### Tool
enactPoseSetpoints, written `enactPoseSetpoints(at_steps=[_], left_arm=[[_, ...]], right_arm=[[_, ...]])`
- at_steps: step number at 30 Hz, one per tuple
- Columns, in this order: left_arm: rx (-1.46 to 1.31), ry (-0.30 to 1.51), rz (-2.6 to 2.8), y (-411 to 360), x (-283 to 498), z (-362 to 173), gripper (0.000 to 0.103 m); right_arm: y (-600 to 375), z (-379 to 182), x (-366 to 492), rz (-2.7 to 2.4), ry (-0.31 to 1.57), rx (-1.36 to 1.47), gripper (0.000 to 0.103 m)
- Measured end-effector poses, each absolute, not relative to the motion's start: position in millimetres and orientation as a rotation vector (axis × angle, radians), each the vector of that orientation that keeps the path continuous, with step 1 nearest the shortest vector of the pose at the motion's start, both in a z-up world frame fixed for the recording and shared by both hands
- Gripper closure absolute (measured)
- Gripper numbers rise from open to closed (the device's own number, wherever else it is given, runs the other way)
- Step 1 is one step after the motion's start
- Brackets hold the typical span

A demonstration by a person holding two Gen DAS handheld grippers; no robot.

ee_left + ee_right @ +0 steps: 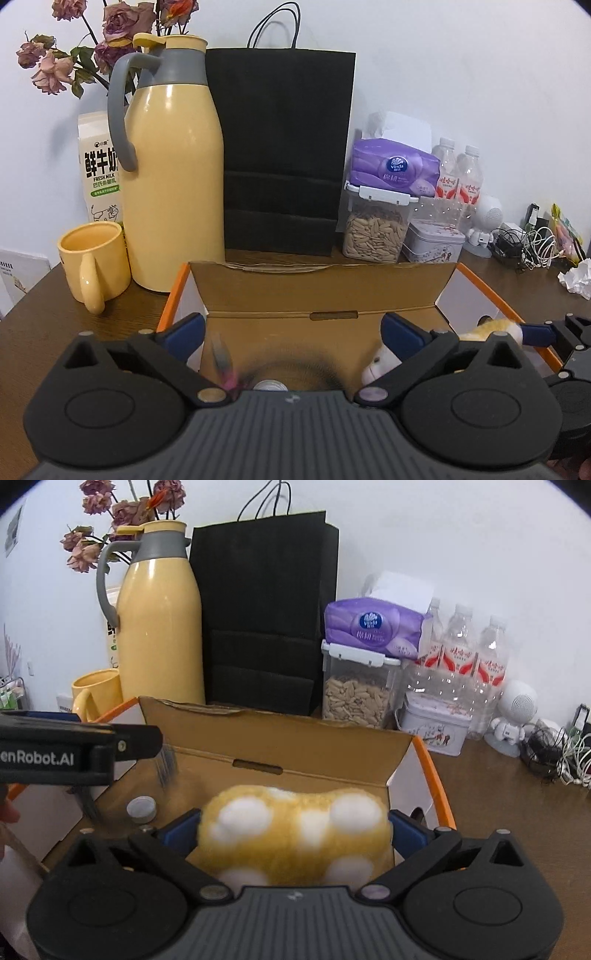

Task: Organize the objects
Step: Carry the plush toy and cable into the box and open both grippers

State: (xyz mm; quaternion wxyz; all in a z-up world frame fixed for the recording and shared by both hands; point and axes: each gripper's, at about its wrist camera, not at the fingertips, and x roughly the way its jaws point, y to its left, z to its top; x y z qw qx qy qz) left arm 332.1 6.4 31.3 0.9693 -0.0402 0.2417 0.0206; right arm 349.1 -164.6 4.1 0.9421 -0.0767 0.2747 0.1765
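- right gripper [293,834] clamped yellow-white plush toy [293,834] over cardboard box [280,746]
- left gripper [291,332] jaws wide apart, held nothing, above box
- small white cap [141,809] on box floor, 9 o'clock of plush

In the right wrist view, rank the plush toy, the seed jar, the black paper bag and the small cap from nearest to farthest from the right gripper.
1. Plush toy: between the fingers of the right gripper, over the cardboard box.
2. Small cap: in the box, left of the toy.
3. Seed jar and black paper bag: behind the box, jar right of the bag; too close to call.
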Motion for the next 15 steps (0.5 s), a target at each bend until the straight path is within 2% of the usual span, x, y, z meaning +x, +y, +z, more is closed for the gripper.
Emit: enactPoseSetpoints(at_steps=[15], left_arm=[[-0.097,0.467,0.037,7.4,323.6,42.2,0.000]], right_arm=[[-168.7,23.0,335.1,0.378,0.506,-0.139,0.000]])
